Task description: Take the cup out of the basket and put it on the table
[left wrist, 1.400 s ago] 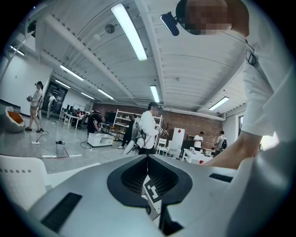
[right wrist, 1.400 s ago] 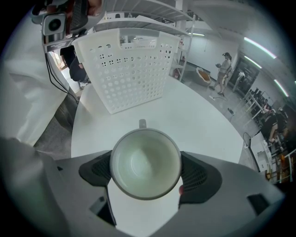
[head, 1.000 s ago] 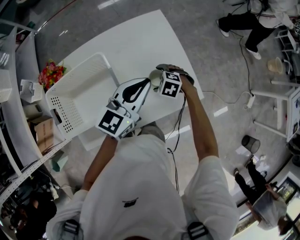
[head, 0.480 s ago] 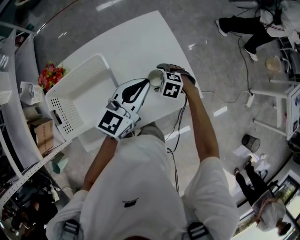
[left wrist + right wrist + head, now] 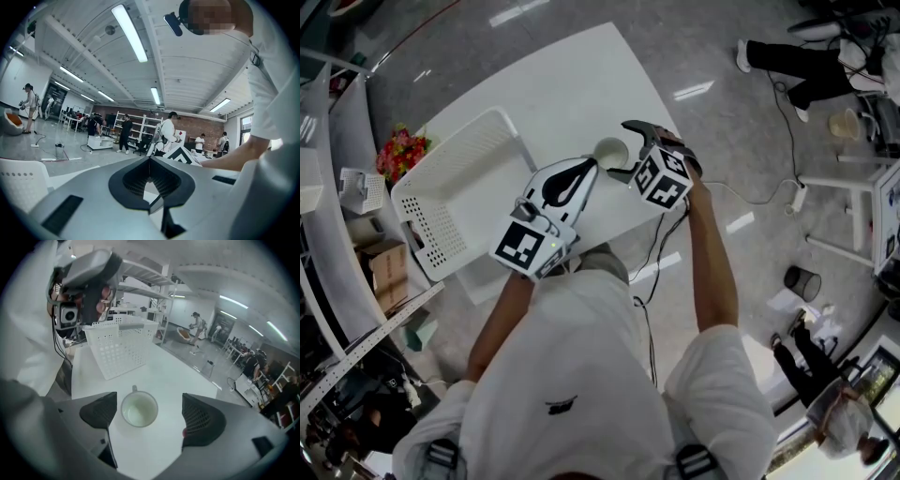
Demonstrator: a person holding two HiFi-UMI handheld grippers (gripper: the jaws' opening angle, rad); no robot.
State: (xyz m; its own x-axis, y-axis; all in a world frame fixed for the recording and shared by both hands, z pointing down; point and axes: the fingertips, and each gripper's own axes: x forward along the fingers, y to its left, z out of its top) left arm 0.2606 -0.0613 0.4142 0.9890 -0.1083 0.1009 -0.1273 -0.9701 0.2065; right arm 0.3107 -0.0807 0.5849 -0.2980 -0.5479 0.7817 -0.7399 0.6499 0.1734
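A white cup (image 5: 608,150) stands upright on the white table (image 5: 562,84), empty, to the right of the white perforated basket (image 5: 450,192). My right gripper (image 5: 620,151) is open, one jaw on each side of the cup and neither touching it. In the right gripper view the cup (image 5: 138,409) sits between the black pads (image 5: 99,411) of that gripper (image 5: 150,415), its handle pointing away toward the basket (image 5: 123,345). My left gripper (image 5: 589,167) is shut and empty, held above the table between basket and cup; in its own view this gripper (image 5: 151,183) points up at the ceiling.
The cup is close to the table's right edge (image 5: 680,141), with grey floor beyond. Red flowers (image 5: 403,145) and shelving stand left of the basket. Cables (image 5: 787,94) and a person's legs (image 5: 806,66) are on the floor at the far right.
My right gripper has drawn back to the right, away from the cup, with its jaws spread wider. The cup stays on the table. The left gripper has hardly moved.
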